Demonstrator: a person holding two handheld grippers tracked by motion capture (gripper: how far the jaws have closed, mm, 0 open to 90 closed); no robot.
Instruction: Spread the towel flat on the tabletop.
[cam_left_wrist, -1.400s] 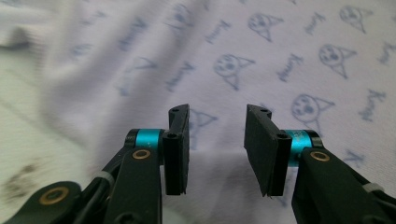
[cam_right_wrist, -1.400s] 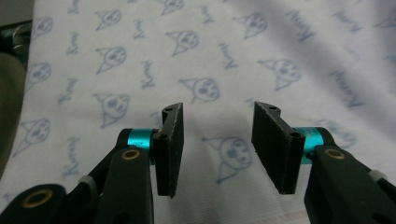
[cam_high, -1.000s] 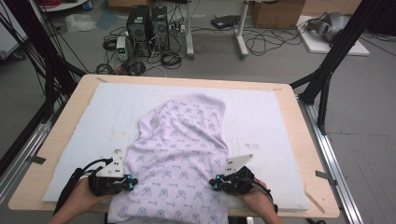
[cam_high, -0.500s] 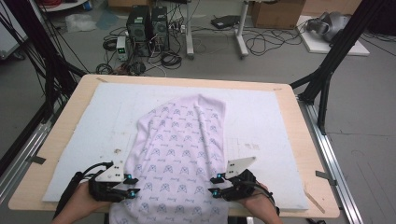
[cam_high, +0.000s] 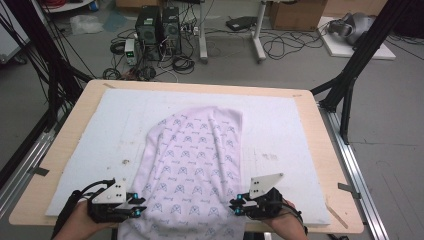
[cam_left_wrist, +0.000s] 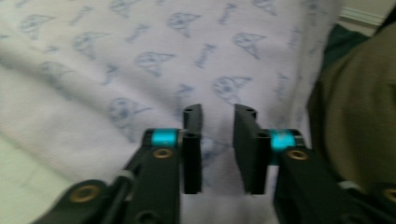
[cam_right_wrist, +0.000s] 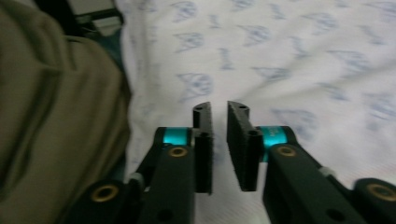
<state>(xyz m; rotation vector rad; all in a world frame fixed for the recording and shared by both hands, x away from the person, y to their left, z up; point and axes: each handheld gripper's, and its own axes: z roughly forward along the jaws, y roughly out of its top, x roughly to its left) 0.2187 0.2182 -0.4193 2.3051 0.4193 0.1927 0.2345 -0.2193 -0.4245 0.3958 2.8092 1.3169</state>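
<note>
Item: printed lilac cloth (cam_high: 192, 165), pale with small blue motifs, lying lengthwise on a white foam mat (cam_high: 280, 125) that covers a wooden table (cam_high: 90, 92); its rounded far end points to twelve o'clock, its near end hangs over the table edge at six o'clock between the person's two hands. Left gripper (cam_high: 136, 210), held at about seven o'clock of the cloth, at its left near edge: in the left gripper view the cloth (cam_left_wrist: 140, 70) fills the ground behind the black fingers (cam_left_wrist: 192, 149), which stand a narrow gap apart with nothing pinched between them; the jaws have just been opening. Right gripper (cam_high: 234, 206), at about five o'clock of the cloth, at its right near edge: in the right gripper view its fingers (cam_right_wrist: 203, 149) stand a slimmer gap apart, cloth (cam_right_wrist: 289, 60) beyond them, none clamped; the jaws have just been closing. An olive trouser leg (cam_right_wrist: 51, 140) lies at nine o'clock in that view. Beyond the table, at twelve o'clock: computer towers (cam_high: 159, 25) and loose cables (cam_high: 280, 42) on the floor.
</note>
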